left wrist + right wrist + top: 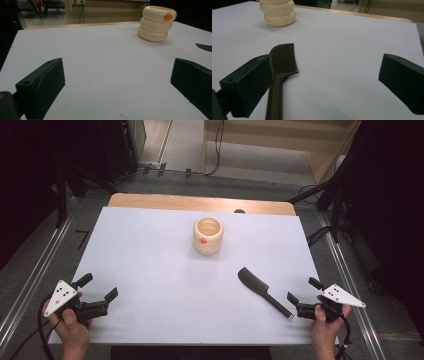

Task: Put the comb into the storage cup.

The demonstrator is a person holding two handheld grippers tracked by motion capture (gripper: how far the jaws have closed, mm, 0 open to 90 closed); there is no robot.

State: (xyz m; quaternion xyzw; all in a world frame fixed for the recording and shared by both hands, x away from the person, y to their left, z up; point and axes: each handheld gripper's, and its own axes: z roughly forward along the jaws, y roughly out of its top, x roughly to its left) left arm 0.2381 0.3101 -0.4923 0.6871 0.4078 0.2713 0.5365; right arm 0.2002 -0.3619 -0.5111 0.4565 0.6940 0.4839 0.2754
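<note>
White worktop (pixel 150 270): comb (pixel 264 292) and cream holder (pixel 208 235) untouched, both grippers' fingers (pixel 41 87) wide open, empty — nothing started.

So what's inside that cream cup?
From the high view, the cup looks hollow, with nothing rising above its rim. Its wall hides the bottom, so something small there cannot be ruled out. The orange spot sits on the outside.

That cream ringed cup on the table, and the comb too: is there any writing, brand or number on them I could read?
Cream ringed cup: a line of small red print on its lowest ring, too small and blurred to read.
Same cup: an orange mark near the rim, a picture, not text.
Dark comb: no writing visible.
White table sheet: none.
</note>
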